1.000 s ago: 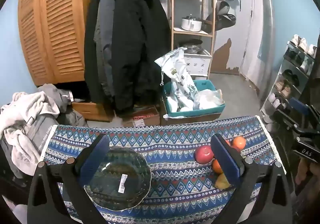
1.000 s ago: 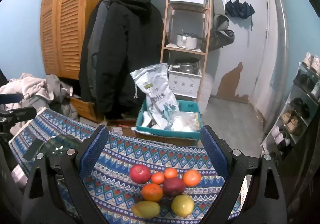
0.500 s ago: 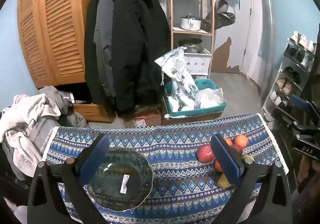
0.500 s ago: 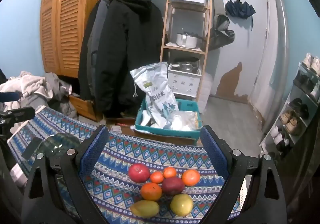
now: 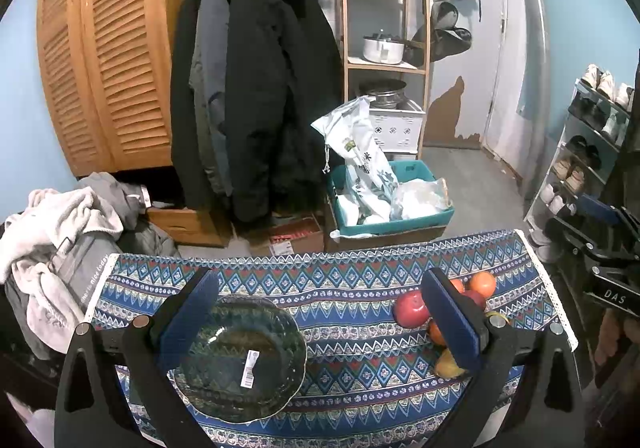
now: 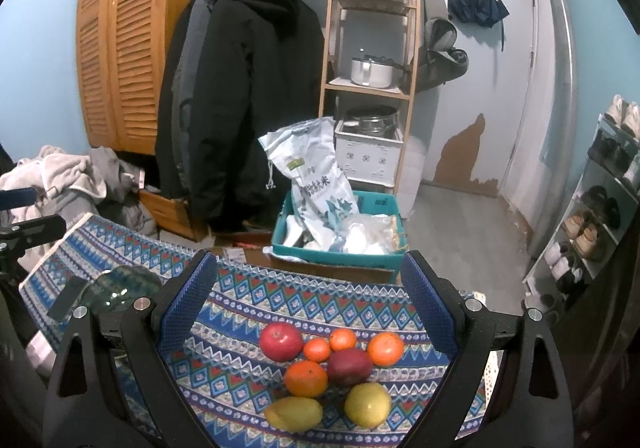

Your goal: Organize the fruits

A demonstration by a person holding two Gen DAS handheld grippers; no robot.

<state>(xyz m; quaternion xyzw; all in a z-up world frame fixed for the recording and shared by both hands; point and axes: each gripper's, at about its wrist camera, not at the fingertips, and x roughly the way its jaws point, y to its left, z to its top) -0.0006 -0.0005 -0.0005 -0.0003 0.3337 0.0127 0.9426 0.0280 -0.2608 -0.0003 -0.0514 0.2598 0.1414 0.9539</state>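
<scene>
On the desk (image 6: 248,288), which is covered by a blue patterned cloth, nothing has been sorted yet: the fruit lies in one loose cluster at the right end and the dark glass bowl (image 5: 240,358) sits empty at the left end, well apart from it. The step in hand looks like the opening one, lining up for a first pick.

The right tool (image 6: 310,302) hovers above the cluster with its blue pads spread wide and nothing between them. The left tool (image 5: 320,316) hangs over the bowl side, likewise released and empty; the bowl shows just inside its left pad, a white label stuck to the glass.

Counted from the right wrist view, there are seven fruits:
- one red apple (image 6: 281,341) at the left of the group
- two small tangerines, one (image 6: 316,350) beside the apple and one (image 6: 343,339) just behind it
- two larger oranges, one (image 6: 306,378) in the middle and one (image 6: 385,348) at the right
- one dark red fruit (image 6: 349,366), touching its neighbours in the centre
- two yellow fruits at the near edge would make eight, so recount: a yellow mango-like one (image 6: 293,414) and a rounder yellow-green one (image 6: 367,405)

That gives eight fruits and one bowl.

The next move probably calls for lowering the right tool over an outer fruit, such as the apple, since the centre ones sit packed together, then closing gently, as round fruit may roll.
</scene>
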